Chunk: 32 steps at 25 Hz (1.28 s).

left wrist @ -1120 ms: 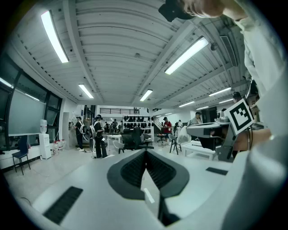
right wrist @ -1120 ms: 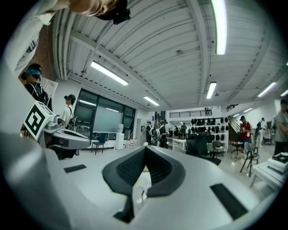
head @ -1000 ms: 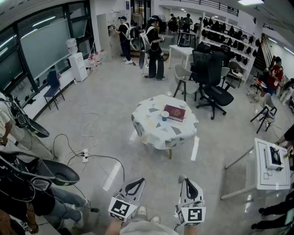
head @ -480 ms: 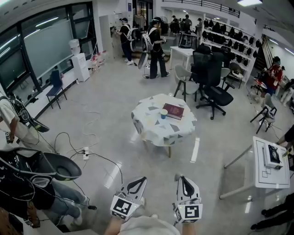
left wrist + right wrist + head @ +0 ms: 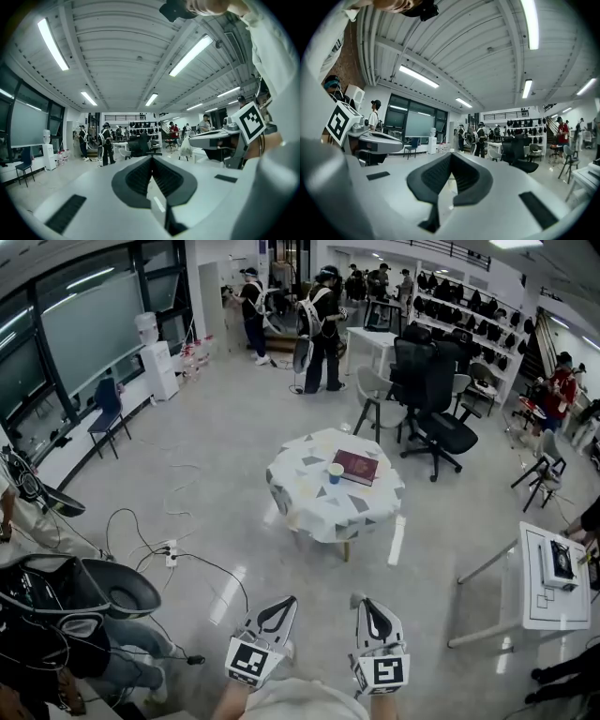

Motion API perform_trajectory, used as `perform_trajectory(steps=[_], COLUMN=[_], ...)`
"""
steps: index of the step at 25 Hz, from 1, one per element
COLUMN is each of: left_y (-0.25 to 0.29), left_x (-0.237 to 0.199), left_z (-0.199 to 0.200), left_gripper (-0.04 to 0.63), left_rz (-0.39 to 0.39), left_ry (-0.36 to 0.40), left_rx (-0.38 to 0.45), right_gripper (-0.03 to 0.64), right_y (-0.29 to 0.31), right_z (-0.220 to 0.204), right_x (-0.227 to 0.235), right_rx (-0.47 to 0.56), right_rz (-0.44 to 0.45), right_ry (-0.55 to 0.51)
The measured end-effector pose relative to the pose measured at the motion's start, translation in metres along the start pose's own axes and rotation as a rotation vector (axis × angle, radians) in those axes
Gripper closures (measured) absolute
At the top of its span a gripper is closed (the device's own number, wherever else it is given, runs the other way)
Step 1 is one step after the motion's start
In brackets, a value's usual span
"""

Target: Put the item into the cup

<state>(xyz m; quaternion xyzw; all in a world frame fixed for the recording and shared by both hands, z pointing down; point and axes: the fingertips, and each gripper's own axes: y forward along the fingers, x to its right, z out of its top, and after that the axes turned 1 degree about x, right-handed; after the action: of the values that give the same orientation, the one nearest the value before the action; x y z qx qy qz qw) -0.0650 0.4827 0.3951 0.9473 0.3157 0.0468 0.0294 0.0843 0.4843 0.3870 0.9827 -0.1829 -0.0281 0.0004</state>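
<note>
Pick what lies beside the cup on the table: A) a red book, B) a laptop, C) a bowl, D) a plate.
A: in the head view a red book lies just right of the cup on the table.

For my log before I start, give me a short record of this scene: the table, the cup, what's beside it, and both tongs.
table: patterned top, mid-floor, ahead of the person
cup: blue, upright on the table
book: dark red, flat beside the cup
left tongs: shut, nothing held, well short of the table
right tongs: shut, nothing held, well short of the table
item for the cup: cannot tell which
</note>
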Motion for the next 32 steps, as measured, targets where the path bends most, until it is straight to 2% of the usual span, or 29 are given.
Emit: perform_trajectory(steps=[8,24,32], left_y=[0.041,0.12,0.148], left_x=[-0.051,-0.124,-0.144], left_z=[-0.008,-0.01,-0.012], left_gripper=[0.583,0.583,0.583], left_rz=[-0.005,-0.158,-0.175], left_ry=[-0.02,-0.044,-0.065], left_rx=[-0.018,0.01,0.024], right_gripper=[0.611,0.611,0.611], right_y=[0.061,0.16,0.186], right_z=[-0.007,-0.017,-0.024], right_x=[0.013,0.025,0.034], right_rx=[-0.032,-0.081,-0.096], right_rz=[-0.032,-0.142,-0.164], right_ry=[0.008,0.003,0.002])
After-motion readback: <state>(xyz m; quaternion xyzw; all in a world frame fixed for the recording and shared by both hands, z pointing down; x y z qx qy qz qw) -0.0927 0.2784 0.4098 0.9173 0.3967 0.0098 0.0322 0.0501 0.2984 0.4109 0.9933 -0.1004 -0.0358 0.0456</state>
